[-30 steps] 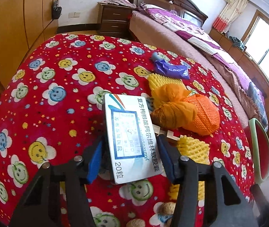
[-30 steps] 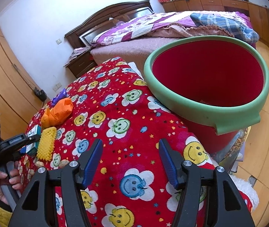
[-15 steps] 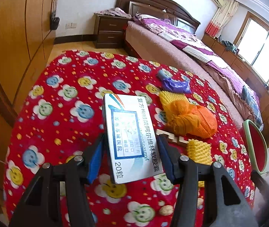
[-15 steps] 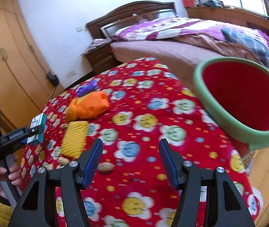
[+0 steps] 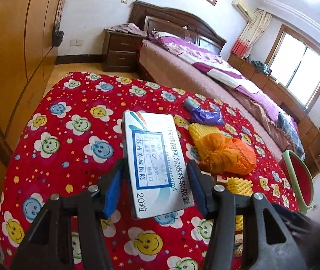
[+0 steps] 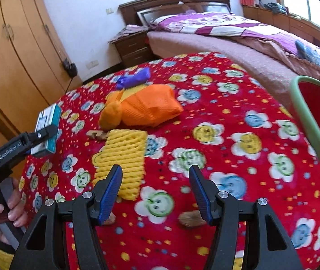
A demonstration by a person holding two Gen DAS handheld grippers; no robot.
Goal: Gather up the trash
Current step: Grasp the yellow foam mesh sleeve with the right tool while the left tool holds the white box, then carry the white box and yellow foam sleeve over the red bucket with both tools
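Swinging away from the red bin (image 6: 317, 121) back over the desk (image 6: 227, 112), right hand-held gripper (image 6: 155, 189) released, empty; left hand-held gripper (image 5: 154, 180) grasping medicine box (image 5: 155, 166), lifted clear, awaiting binning.

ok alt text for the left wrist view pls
The left gripper holds a white medicine box above a red smiley-flower tablecloth. Orange, yellow and purple trash lies beyond, with a red bin at right.

left wrist: down over table (image 5: 54, 121) | right wrist: same | shared: tabletop
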